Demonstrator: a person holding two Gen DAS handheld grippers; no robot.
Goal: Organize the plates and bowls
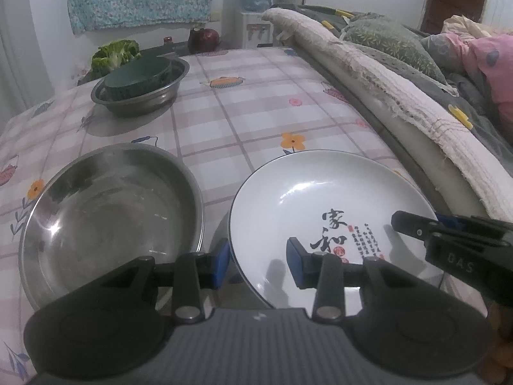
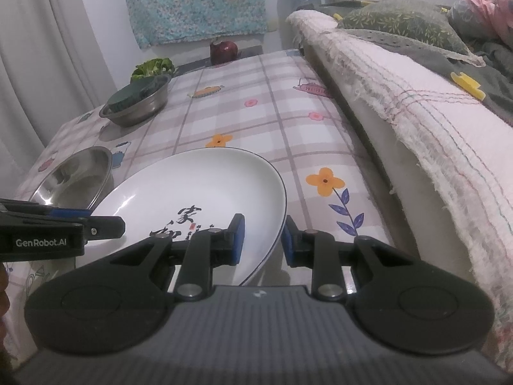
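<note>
The white plate (image 1: 320, 199), marked with black calligraphy and a thin dark rim line, lies on the checked floral tabletop (image 1: 256, 102), near the front edge and close to the bed (image 1: 368, 73) on the right. Just left of it sits an empty steel basin (image 1: 112, 221); the two rims look almost touching, though the left claw's arm hides the gap.

The left claw (image 1: 258, 264) straddles the plate's near-left rim with its blue pads (image 1: 293, 263) set narrowly apart: one pad stands over the plate's inside, the other outside the rim. A clear gap shows on either side of the rim, so it does not seem to clamp. Whether either pad touches the plate cannot be told from here.

The right claw (image 2: 263, 240) is set narrowly around the plate's near-right rim, one pad (image 2: 239, 240) inside and the other under the outer edge. The rim sits between them, and the plate's right side looks tilted up off the cloth there; a firm pinch seems likely but the contact itself is hard to make out.

Far left, a second steel basin (image 1: 141, 93) holds an upturned dark green bowl (image 1: 138, 78), its lower part hidden by the basin wall. Behind it are leafy greens (image 1: 113, 53), partly cut off. The calligraphy is partly covered by both claws.
</note>
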